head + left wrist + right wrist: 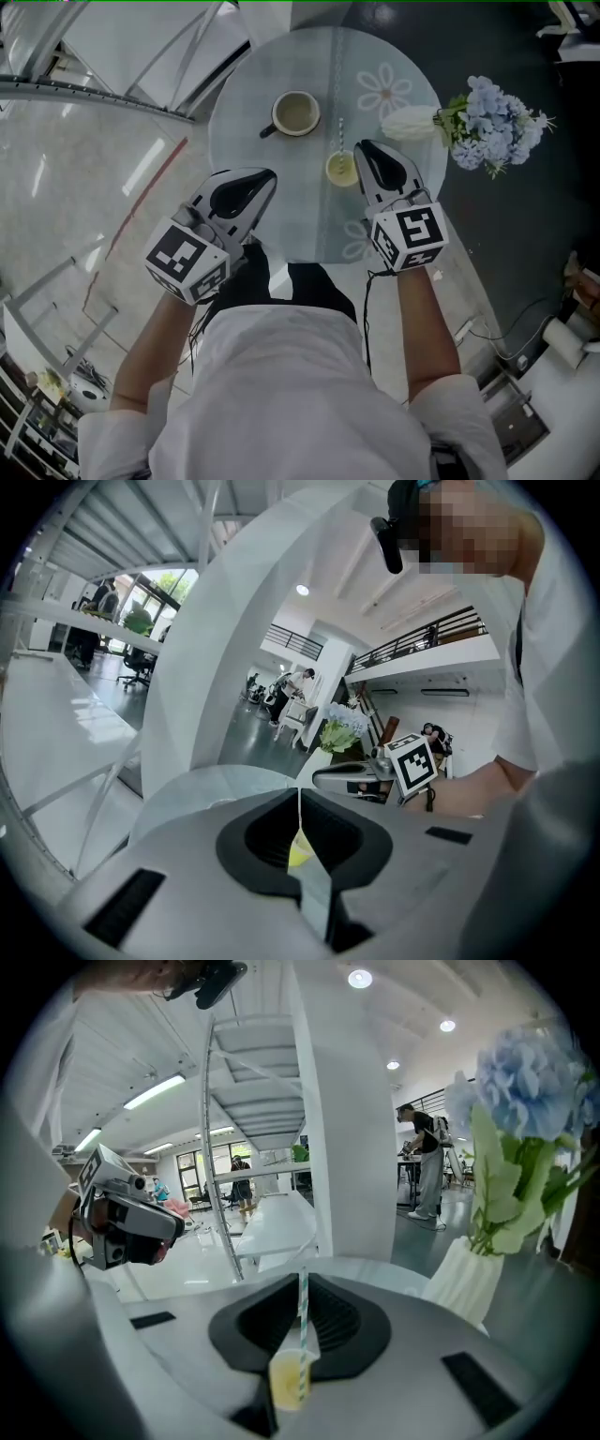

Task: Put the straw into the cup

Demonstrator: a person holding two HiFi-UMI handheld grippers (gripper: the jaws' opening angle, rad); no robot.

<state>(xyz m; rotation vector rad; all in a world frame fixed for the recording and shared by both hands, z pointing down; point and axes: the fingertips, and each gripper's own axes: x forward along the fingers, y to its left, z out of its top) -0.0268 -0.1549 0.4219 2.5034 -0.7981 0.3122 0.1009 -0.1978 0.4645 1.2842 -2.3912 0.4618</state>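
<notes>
A small yellow cup point(340, 170) stands on the round glass table point(281, 220) with a striped straw point(340, 131) upright inside it. My right gripper point(362, 147) lies just right of the cup, jaws together, holding nothing and apart from the straw. In the right gripper view the cup point(286, 1384) and straw point(302, 1326) show at the seam of that gripper point(302, 1276). My left gripper point(270, 174) hovers over the table's near left edge, shut and empty. The left gripper view shows a sliver of the cup point(298, 853) past its own tips point(300, 791).
A cream mug point(295, 113) sits at the back of the table. A white vase point(408, 122) of blue flowers point(492, 122) stands at the right rim, close to my right gripper. White stair framing point(112, 66) runs along the left. Cables lie on the floor at right.
</notes>
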